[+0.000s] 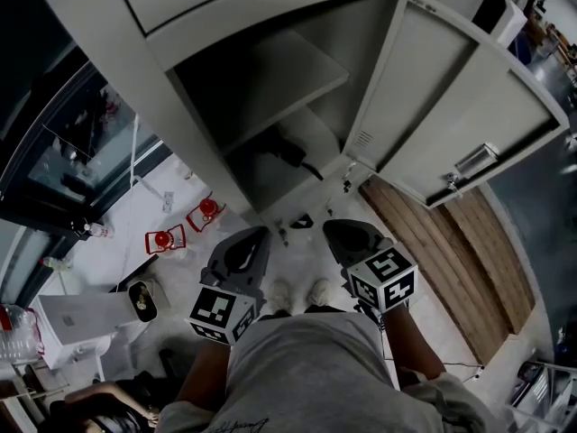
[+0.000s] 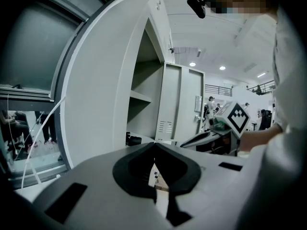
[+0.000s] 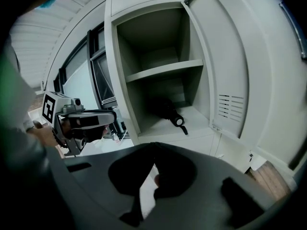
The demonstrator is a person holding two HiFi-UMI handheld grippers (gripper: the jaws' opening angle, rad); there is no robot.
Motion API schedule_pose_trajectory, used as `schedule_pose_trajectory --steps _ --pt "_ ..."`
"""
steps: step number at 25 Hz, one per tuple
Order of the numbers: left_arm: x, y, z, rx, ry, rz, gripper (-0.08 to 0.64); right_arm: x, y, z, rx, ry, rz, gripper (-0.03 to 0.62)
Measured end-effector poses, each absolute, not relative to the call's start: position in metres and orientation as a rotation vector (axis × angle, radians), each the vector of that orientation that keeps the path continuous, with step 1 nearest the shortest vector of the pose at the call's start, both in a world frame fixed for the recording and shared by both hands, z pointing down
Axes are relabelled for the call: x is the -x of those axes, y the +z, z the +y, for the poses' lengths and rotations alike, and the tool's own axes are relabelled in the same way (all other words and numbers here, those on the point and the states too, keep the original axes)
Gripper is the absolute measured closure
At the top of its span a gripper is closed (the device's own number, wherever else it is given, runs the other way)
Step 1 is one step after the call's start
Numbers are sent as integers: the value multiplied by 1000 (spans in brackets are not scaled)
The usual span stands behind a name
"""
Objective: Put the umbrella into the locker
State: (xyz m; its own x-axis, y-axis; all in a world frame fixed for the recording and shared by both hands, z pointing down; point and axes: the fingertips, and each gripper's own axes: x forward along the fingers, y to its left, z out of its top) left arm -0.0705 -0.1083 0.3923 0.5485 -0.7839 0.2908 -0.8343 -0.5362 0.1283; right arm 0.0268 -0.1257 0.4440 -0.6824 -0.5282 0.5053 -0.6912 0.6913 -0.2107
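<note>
A black folded umbrella [image 1: 290,154] lies on the floor of the lower compartment of the open grey locker [image 1: 270,70], under the shelf, its handle end toward the opening. The right gripper view shows the umbrella [image 3: 169,113] there too, and the left gripper view catches only a dark end of the umbrella [image 2: 134,140]. My left gripper [image 1: 255,234] and right gripper [image 1: 335,228] hang side by side in front of the locker, short of it. Both are shut with nothing between the jaws, as seen at the left gripper [image 2: 154,145] and right gripper [image 3: 154,145].
The locker door [image 1: 460,106] stands swung open to the right. A wooden floor strip [image 1: 451,251] runs below it. Two red items [image 1: 167,239] and a white box [image 1: 77,318] sit on the floor at the left by a window. The person's shoes [image 1: 297,294] are between the grippers.
</note>
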Motion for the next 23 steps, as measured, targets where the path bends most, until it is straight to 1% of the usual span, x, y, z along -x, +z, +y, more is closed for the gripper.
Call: schedule_pose_trajectory --steps 23 --pt "72 386 -104 -2553 292 -1341 545 -17 442 -119 -896 527 -2499 563"
